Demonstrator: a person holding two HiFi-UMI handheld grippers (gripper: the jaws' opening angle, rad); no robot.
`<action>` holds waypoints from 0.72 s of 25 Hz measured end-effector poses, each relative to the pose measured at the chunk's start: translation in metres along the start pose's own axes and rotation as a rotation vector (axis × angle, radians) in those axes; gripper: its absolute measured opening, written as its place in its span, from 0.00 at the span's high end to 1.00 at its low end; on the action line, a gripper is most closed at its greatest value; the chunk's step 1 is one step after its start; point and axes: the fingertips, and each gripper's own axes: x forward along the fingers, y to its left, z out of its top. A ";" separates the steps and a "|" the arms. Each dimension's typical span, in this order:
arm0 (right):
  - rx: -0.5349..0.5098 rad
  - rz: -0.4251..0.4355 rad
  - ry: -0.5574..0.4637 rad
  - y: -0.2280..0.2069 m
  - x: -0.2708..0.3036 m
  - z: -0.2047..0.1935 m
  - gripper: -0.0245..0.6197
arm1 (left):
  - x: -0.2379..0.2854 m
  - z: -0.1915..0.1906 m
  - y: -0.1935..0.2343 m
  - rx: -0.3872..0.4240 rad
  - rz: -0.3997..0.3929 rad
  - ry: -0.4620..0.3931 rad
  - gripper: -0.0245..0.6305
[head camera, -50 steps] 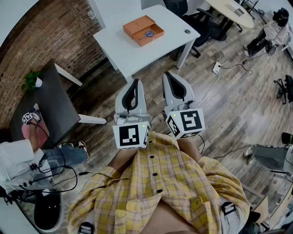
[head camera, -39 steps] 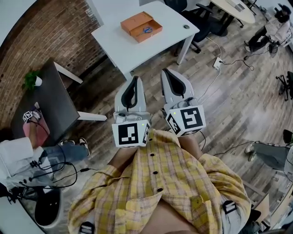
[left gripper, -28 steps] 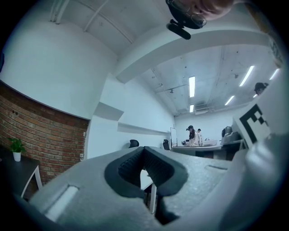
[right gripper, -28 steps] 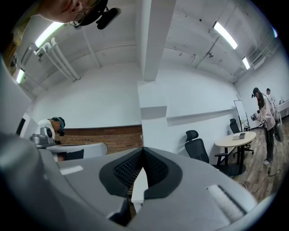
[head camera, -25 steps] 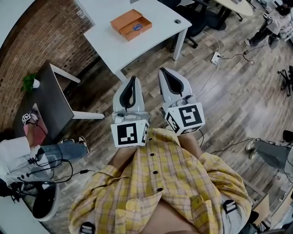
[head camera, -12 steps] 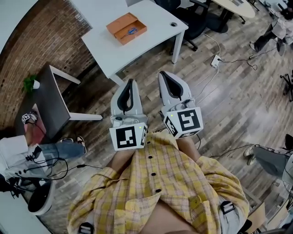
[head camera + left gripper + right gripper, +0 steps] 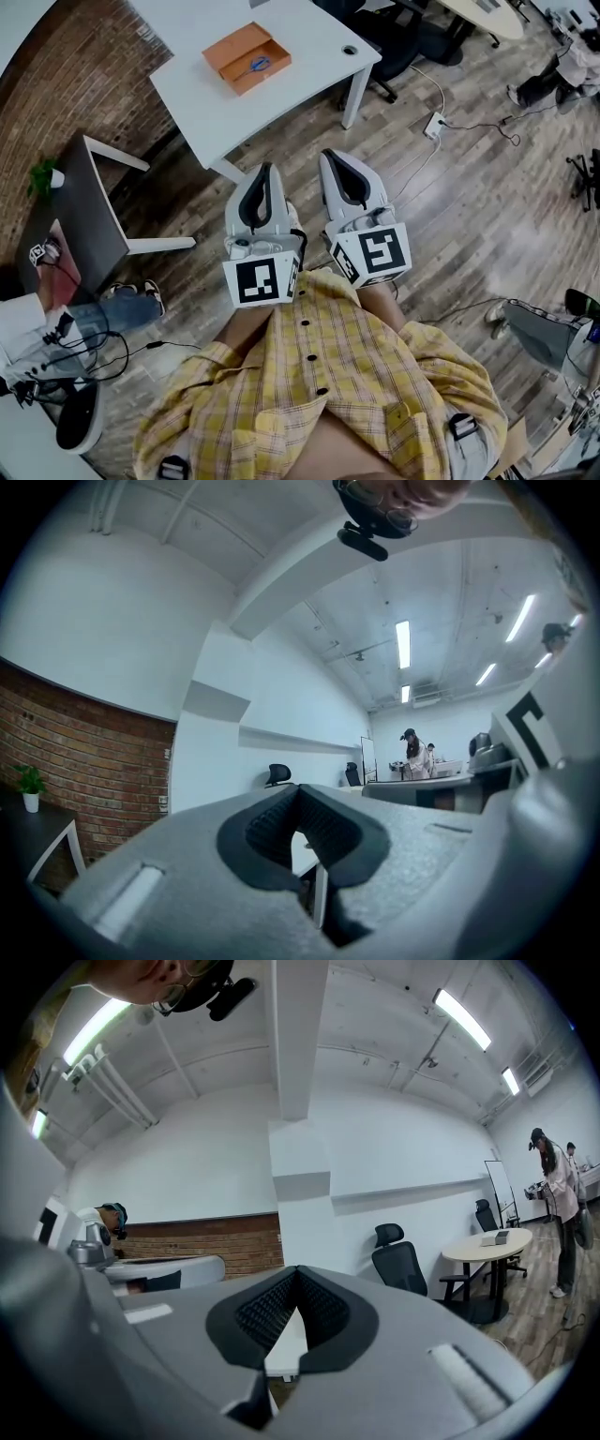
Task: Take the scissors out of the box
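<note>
An open orange box (image 7: 246,58) sits on the white table (image 7: 281,94) far ahead in the head view. Blue-handled scissors (image 7: 260,65) lie inside it. My left gripper (image 7: 267,170) and right gripper (image 7: 331,157) are held side by side close to my chest, over the wooden floor and well short of the table. Both are shut with nothing between the jaws. The left gripper (image 7: 298,787) and the right gripper (image 7: 297,1269) point up at walls and ceiling in their own views, where neither the box nor the scissors show.
A small dark round object (image 7: 350,50) lies near the table's right edge. A dark side table (image 7: 75,216) with a potted plant (image 7: 42,173) stands left, beside a seated person (image 7: 37,328). A power strip (image 7: 433,125) and cables lie on the floor to the right.
The table and orange box have slid leftward in the head view as I move over the floor. Both grippers stay shut, held at my chest.
</note>
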 end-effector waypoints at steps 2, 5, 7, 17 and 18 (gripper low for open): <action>-0.001 0.006 0.001 -0.009 0.015 0.000 0.95 | 0.017 -0.002 0.004 0.000 0.002 -0.002 0.96; -0.004 0.015 0.015 -0.020 0.041 -0.001 0.95 | 0.042 -0.004 0.014 -0.022 0.018 -0.007 0.96; -0.001 0.019 0.021 -0.026 0.060 -0.001 0.95 | 0.059 -0.005 0.025 -0.021 0.027 -0.002 0.96; 0.009 0.025 0.048 -0.044 0.147 -0.001 0.95 | 0.130 -0.013 0.080 -0.034 0.048 0.032 0.96; 0.009 0.022 0.051 -0.045 0.155 -0.001 0.95 | 0.135 -0.013 0.086 -0.039 0.049 0.035 0.96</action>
